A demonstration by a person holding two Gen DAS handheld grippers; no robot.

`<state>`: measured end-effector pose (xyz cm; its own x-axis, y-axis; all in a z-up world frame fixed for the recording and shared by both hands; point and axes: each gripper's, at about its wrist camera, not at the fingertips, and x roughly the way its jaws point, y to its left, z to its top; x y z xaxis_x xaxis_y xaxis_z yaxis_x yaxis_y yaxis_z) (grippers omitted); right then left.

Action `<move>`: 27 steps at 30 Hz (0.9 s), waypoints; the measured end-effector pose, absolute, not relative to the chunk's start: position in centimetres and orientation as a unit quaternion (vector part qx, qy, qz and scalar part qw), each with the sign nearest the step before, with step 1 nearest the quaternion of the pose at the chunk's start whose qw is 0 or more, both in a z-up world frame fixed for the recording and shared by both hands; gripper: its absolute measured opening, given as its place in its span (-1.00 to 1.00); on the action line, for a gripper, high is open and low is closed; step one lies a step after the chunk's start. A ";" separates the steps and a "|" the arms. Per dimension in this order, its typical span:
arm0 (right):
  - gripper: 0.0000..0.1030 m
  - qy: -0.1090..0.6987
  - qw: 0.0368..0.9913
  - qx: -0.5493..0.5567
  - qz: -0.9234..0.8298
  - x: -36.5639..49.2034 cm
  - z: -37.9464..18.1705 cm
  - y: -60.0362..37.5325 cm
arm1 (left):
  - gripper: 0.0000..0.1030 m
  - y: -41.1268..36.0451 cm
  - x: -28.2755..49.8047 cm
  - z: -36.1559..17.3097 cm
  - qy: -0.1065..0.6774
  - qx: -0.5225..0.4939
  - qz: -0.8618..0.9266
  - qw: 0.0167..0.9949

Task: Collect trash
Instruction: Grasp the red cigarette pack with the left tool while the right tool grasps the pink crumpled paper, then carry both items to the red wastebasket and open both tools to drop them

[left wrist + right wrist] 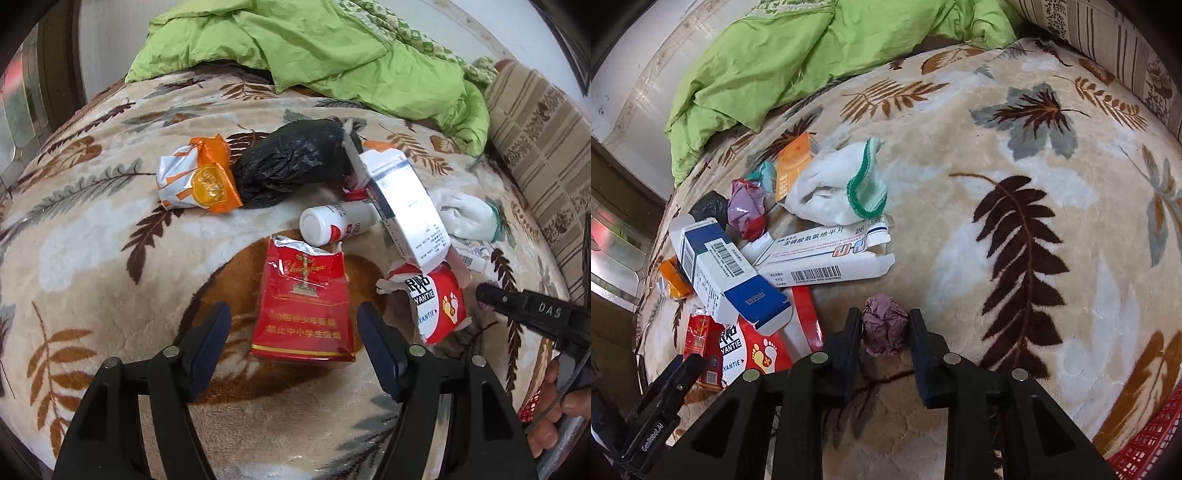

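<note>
- Left gripper (293, 341): jaws spread wide and holding nothing, the torn red cigarette pack (304, 306) lying between the tips on the leaf-patterned blanket (92, 258).
- From the pack, an orange-and-white wrapper (197, 181) lies at 10 o'clock, a crumpled black bag (291, 162) at 12, a white bottle (332, 221) at 1, and a blue-and-white carton (402, 206) at 2.
- Right gripper (884, 332): jaws narrowed around a crumpled purple paper ball (884, 328), both fingers beside it; contact unclear.
- White sock (842, 188) at the ball's 11 o'clock.
</note>
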<state>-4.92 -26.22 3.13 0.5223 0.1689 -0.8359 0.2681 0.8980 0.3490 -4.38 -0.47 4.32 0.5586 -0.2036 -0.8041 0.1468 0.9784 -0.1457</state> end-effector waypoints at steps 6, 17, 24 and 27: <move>-0.50 0.463 0.855 0.233 -0.021 -5.6 3.8 -26.5 | 0.45 -1.7 -4.1 3.9 0.453 0.020 -0.069 0.889; -0.50 0.424 0.878 0.223 -0.024 -6.8 5.4 -26.3 | 0.05 -0.7 -3.4 3.1 0.462 0.007 -0.055 0.885; -0.50 0.382 0.901 0.205 -0.018 -8.9 7.1 -25.6 | 0.05 0.4 -5.0 4.7 0.430 -0.019 -0.062 0.900; -0.50 0.361 0.914 0.185 -0.008 -10.1 8.1 -24.6 | 0.05 0.2 -6.1 5.9 0.398 -0.014 -0.063 0.915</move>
<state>-10.12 -24.62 8.10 0.7388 0.1185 -0.6634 0.1484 0.9316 0.3317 -6.14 0.23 5.91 0.6757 -0.1262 -0.7263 0.1042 0.9917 -0.0754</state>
